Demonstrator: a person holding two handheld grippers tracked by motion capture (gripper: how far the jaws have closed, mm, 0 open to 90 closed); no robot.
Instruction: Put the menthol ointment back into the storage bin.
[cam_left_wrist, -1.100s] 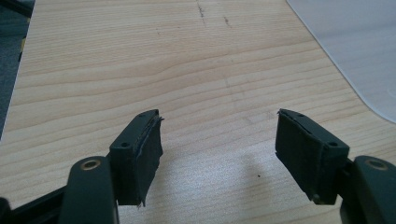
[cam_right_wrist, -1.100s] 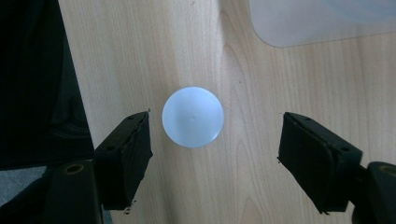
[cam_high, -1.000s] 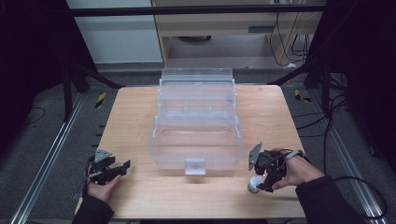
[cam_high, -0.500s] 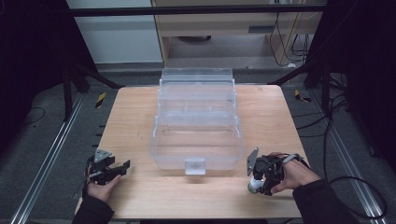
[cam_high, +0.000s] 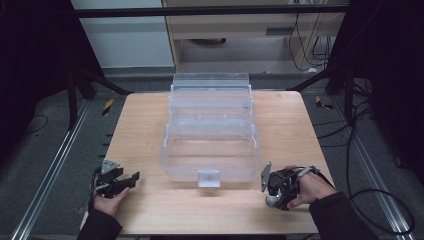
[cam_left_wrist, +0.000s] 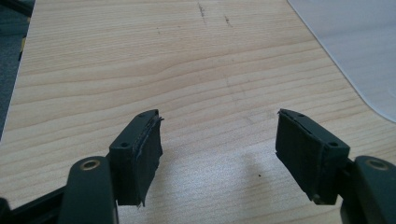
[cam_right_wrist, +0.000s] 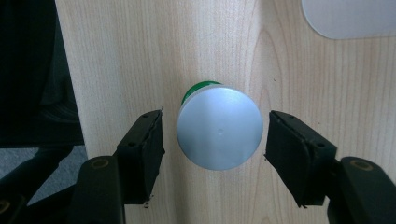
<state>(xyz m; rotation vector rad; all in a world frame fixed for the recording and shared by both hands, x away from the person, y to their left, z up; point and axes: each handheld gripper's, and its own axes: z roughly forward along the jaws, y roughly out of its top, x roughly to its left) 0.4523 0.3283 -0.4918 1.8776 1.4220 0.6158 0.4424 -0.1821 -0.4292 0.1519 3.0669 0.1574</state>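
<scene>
A small can with a flat silver lid and a green body stands on the wooden table near the front right, also seen as the can. My right gripper points down over it with one pad on each side. Its jaws have just been closing, and thin gaps still show between pads and lid. From above, the right gripper is in a hand at the lower right. My left gripper rests at the front left. Its jaws are wide apart, and only bare wood lies between them at the left gripper.
A clear plastic tiered box stands open in the middle of the table, with its latch facing the front edge. Its corner shows ahead of the left gripper. Beyond the table lie dark floor, metal rails and cables.
The right hand has shifted slightly toward the front edge, settling over the can, and its jaws have narrowed around the lid. The left hand has kept still.
</scene>
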